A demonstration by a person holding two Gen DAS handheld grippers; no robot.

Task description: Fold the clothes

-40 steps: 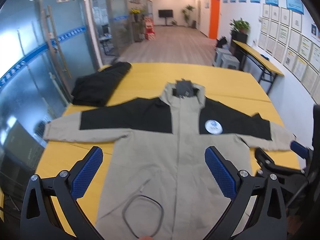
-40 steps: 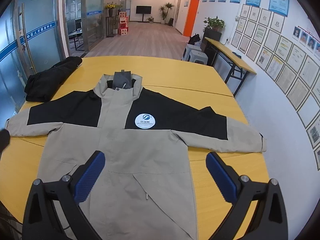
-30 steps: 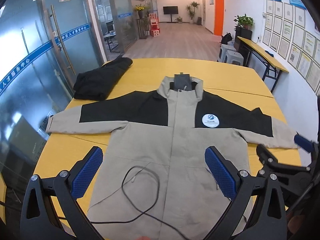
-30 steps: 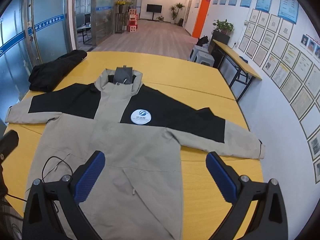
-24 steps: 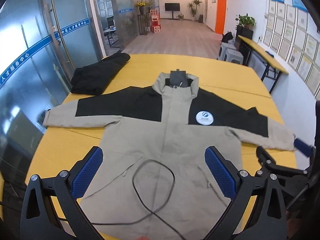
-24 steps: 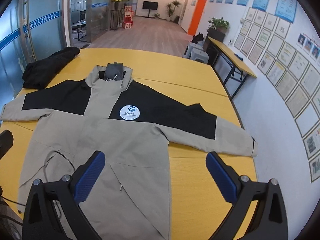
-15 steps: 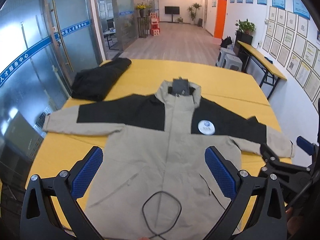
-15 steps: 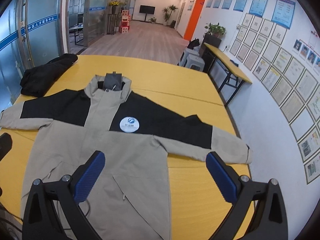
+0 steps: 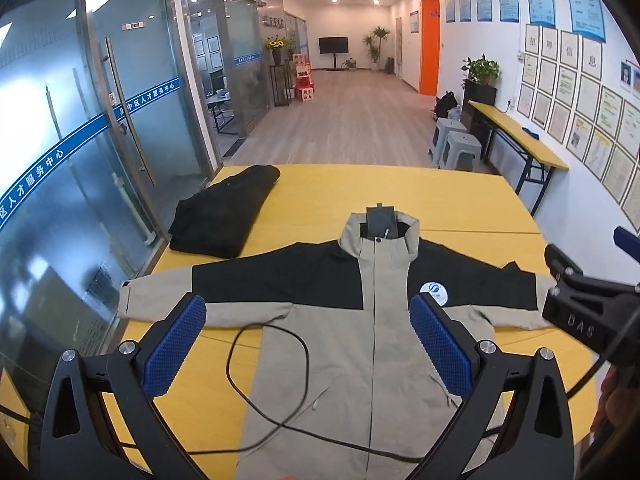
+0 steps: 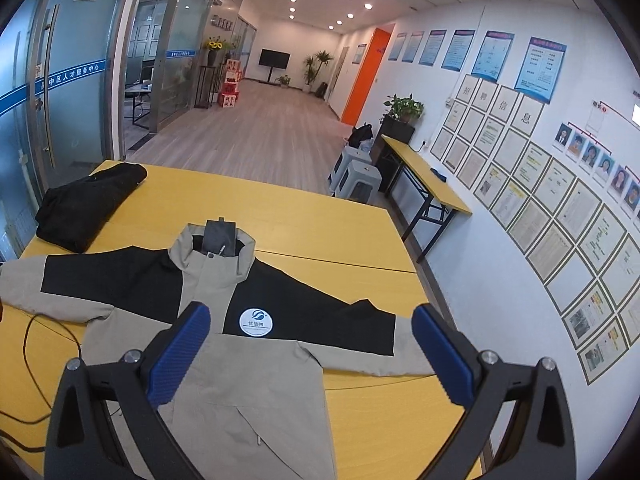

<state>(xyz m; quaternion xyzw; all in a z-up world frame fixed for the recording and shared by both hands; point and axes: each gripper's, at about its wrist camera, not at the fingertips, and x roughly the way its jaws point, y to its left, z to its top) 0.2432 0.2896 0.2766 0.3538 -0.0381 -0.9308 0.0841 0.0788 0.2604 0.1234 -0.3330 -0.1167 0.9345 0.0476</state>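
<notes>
Our left tool (image 9: 308,340) and right tool (image 10: 310,350) are spread wide, hanging above the jacket (image 9: 360,344) flat on the table (image 10: 352,236).

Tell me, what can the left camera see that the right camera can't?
Only the left wrist view shows the right gripper from the side, at the far right, and the cable looping across the jacket's front. Only the right wrist view shows the row of portrait photos on the wall. Both show the tan and black jacket spread flat on the yellow table, the black garment at the far left corner, and open jaws.
</notes>
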